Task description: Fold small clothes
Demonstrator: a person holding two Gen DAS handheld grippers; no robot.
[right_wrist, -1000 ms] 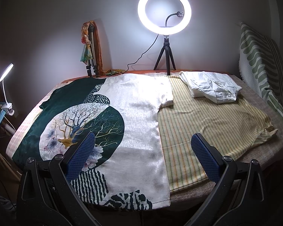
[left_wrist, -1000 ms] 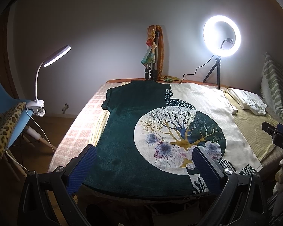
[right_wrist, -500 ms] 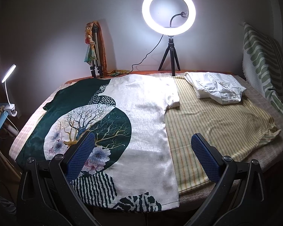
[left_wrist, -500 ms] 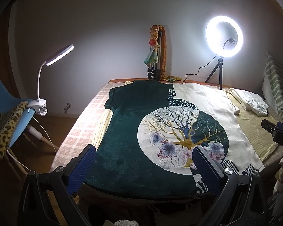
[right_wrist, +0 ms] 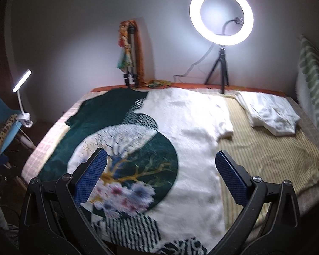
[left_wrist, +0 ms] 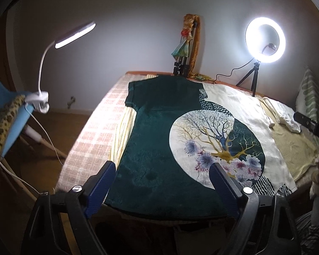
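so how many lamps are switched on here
2. A ring light on a tripod stands at the table's far edge by the wall. A desk lamp is clipped to the blue chair at left. Others may sit outside view.

1. The left gripper [left_wrist: 162, 179] has two black plastic arms that spread in a V, each tipped with a blue pad [left_wrist: 103, 182] of fine mesh texture.
2. A round silver screw head sits on each arm just behind its pad.
3. The right gripper [right_wrist: 159, 171] looks the same build: black arms, blue textured pads [right_wrist: 229, 174], and dark screws, though motion blur softens the detail.
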